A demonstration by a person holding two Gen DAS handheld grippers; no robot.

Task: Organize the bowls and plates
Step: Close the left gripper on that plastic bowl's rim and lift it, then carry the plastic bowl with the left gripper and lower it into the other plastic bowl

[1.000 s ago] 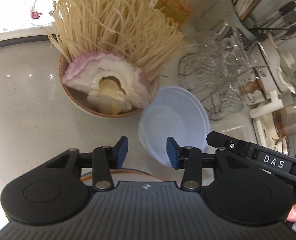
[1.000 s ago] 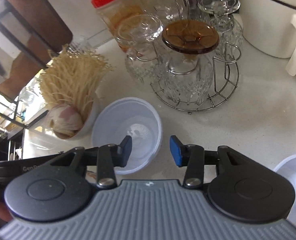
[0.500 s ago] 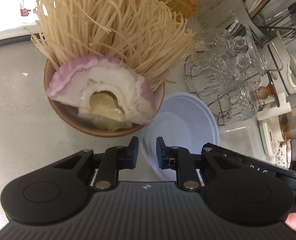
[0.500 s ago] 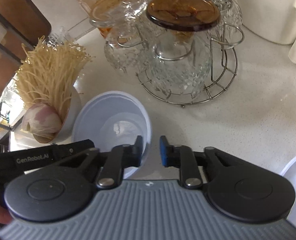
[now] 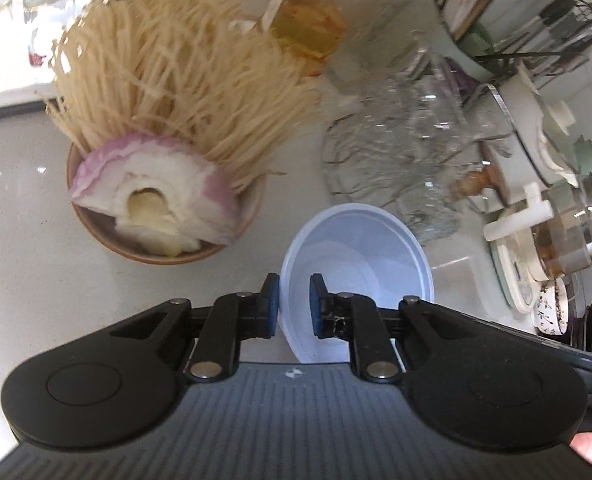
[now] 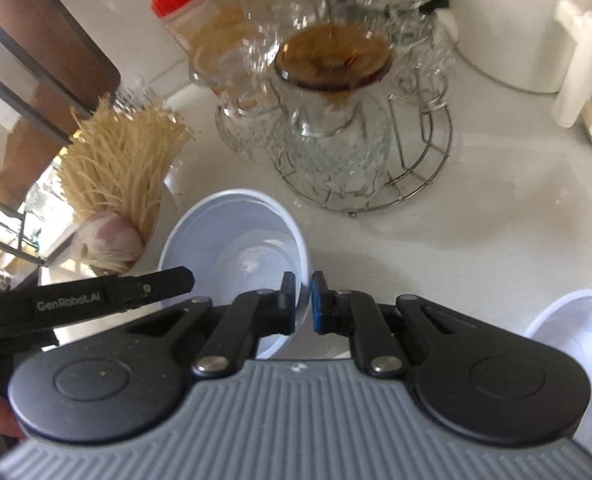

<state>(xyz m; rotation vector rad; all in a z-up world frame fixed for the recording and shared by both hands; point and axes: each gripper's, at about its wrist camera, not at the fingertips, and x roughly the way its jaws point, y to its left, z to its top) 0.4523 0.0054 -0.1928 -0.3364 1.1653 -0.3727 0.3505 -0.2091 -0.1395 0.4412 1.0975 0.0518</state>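
**Two grippers, one bowl: a thin rim takes the strain**

You have both grippers clamped on the pale blue translucent plastic bowl (image 5: 359, 272): the left gripper (image 5: 292, 304) pinches its left rim, the right gripper (image 6: 303, 300) its right rim, over the white speckled counter (image 6: 475, 240). The bowl sits just beside the brown ceramic bowl of enoki mushrooms and cut onion (image 5: 164, 216), with the wire rack of cut-glass cups (image 6: 359, 148) near behind. If your hands drift apart or twist, the soft rim may buckle and slip; a swing could clip the glassware.
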